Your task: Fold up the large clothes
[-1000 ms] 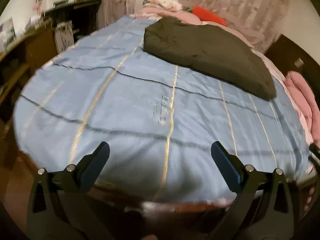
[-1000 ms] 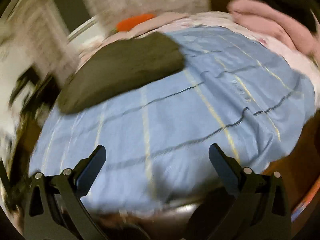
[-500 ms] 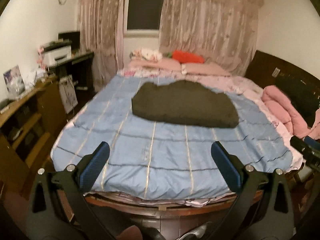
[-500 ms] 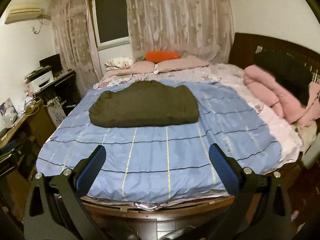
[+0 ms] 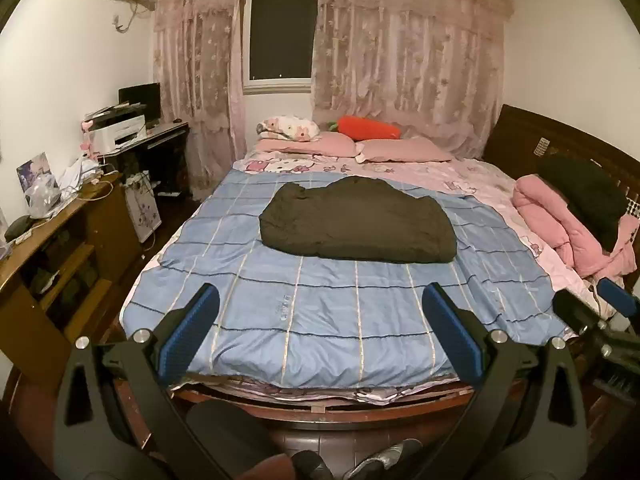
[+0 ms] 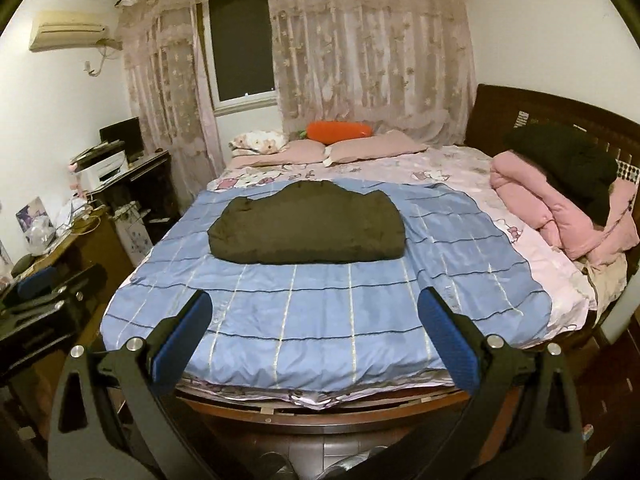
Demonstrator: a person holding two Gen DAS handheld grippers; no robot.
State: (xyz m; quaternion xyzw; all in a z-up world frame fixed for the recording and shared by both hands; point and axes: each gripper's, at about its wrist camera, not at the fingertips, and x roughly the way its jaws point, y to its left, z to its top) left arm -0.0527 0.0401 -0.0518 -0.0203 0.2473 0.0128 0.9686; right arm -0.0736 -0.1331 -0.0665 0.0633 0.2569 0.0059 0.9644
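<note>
Two grippers: I hold the left gripper and right gripper wide apart, both empty, off the foot of the bed.
Garment: dark olive garment lies as a compact bundle mid-bed on the blue checked cover, well apart from both tools.
Risk: bulky padding may spring open if I pinch one layer only; cover could get caught in the pinch.
Risk: long reach, so I may drag the bundle.
Containers: none in play; desk shelves too dim to read.
</note>
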